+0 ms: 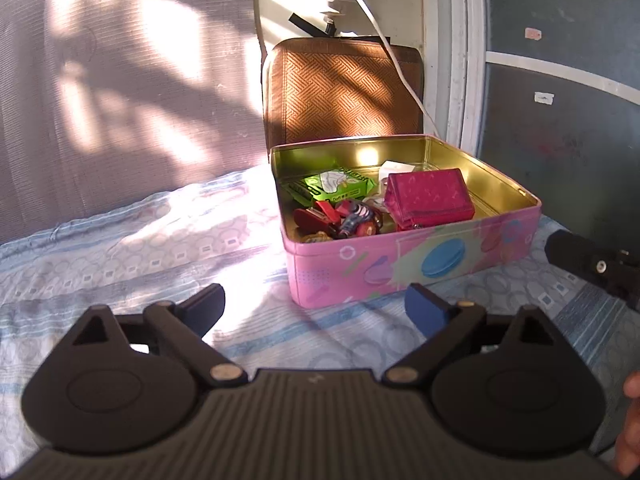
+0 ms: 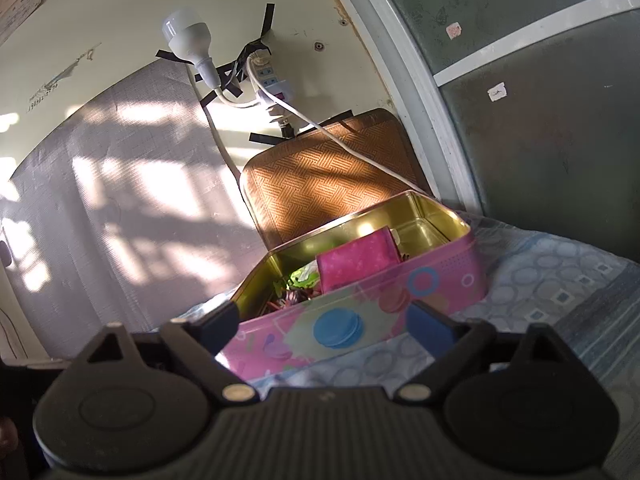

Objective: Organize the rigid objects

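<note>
On the bed, a patterned blue-and-white sheet (image 1: 132, 240) covers the work surface, with a grey textured panel and a cream wall rising behind it. A brown woven-pattern lid (image 1: 344, 92) stands upright against that wall, directly behind the pink tin box (image 1: 412, 264); judged from its position and size, it is the box's cover, propped out of the way so the interior stays accessible.

The pink tin box sits open on the sheet, near the right-hand frame of a dark glazed door. It serves as the container for the task's rigid objects, all of which lie inside it:

- a magenta wallet (image 1: 430, 196), resting towards the right of the interior, leaning on smaller items;
- a green carton (image 1: 336, 188) at the back left;
- a cluster of small red and dark items (image 1: 340, 220) at the front left, too jumbled to identify individually;
- a white object (image 1: 396, 168) at the back, partly hidden.

No loose object is visible on the sheet around the box, which suggests the collecting step is largely complete.

The left gripper (image 1: 316, 308) hangs short of the box's near wall with its jaws spread fully; nothing lies between them and neither pad touches anything. The right gripper (image 2: 324, 326) faces the box's decorated side wall, likewise released wide and empty, clear of the tin.
</note>
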Motion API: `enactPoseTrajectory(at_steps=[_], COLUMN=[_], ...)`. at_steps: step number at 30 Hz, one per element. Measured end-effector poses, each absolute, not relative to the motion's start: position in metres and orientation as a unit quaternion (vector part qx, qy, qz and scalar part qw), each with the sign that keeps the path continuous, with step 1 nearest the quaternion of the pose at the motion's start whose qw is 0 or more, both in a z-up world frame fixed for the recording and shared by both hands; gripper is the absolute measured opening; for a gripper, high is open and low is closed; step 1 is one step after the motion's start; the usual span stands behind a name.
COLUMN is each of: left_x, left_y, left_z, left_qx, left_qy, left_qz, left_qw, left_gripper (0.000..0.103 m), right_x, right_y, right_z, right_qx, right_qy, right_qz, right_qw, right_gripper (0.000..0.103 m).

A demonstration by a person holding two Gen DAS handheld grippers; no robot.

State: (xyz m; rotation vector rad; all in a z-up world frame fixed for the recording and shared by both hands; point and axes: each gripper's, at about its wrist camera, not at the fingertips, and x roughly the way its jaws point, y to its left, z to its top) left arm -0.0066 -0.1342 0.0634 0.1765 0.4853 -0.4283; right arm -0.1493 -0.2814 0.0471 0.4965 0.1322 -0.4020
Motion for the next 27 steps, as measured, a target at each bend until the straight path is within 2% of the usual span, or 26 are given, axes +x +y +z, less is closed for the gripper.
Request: enactPoseTrajectory(at_steps=[3, 27], left_x=[-0.014, -0.044], left_y=[-0.129, -0.082], left_z=[0.061, 0.061], left_qx=[0.089, 0.045], left_qy=[0.235, 0.197], left_qz=[-0.205, -0.164], left_qw=[0.946, 0.966], left_gripper=[0.103, 0.103], right_x=[-0.149, -0.139], right_y=[-0.273, -0.222], right_z=[0.050, 0.067], right_qx=[0.243, 0.196], right_qy=[0.069, 0.095], right_qz=[-0.196, -0.160], right_qw=[0.948, 0.963], right_gripper=[0.103, 0.103])
